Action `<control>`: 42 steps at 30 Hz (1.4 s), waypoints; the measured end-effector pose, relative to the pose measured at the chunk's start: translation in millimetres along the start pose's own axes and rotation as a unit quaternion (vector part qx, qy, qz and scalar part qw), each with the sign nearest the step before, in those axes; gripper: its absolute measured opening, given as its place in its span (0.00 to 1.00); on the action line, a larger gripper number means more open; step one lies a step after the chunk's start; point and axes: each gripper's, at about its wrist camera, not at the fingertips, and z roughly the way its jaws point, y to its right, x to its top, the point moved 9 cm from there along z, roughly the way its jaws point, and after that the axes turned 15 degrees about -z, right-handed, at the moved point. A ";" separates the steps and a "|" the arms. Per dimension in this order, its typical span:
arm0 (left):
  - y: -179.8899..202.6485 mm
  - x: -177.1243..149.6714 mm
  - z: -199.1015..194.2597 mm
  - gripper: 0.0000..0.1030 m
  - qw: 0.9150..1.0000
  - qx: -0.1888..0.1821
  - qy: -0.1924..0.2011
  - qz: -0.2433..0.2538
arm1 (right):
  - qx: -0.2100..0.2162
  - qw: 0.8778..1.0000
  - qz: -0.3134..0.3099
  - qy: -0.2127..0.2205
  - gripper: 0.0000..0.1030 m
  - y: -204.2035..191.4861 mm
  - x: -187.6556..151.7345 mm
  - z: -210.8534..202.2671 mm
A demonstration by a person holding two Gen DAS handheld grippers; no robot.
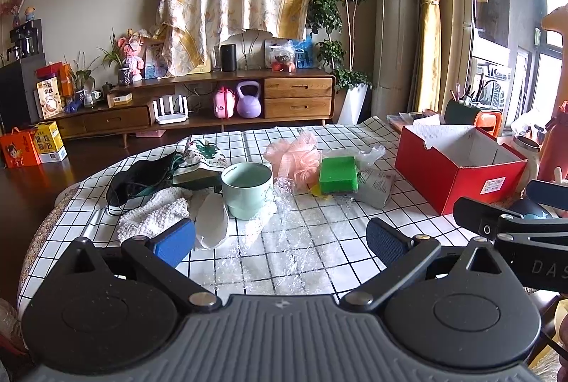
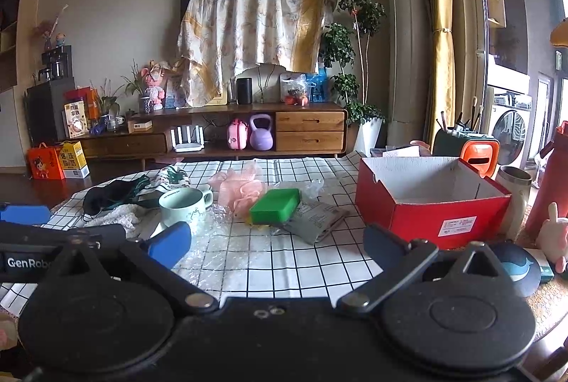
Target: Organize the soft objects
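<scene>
Box label point(image 2: 456, 226) print too small

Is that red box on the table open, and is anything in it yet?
Open, no lid on the red box; only bare white walls show inside.

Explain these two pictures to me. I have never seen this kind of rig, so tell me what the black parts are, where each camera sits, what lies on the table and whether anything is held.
A person holds two hand grippers, each with a forward-looking camera. The black parts below are each gripper's body. The left gripper and right gripper are open and empty. On the checked tablecloth lie a green sponge, pink bath puff, mint mug, white knitted cloth and an empty red box.
</scene>
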 end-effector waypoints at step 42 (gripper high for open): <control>-49.7 9.4 54.2 1.00 1.000 0.007 -0.005 -0.026 | 0.067 0.996 -0.019 -0.052 1.00 -29.6 -3.2 69.1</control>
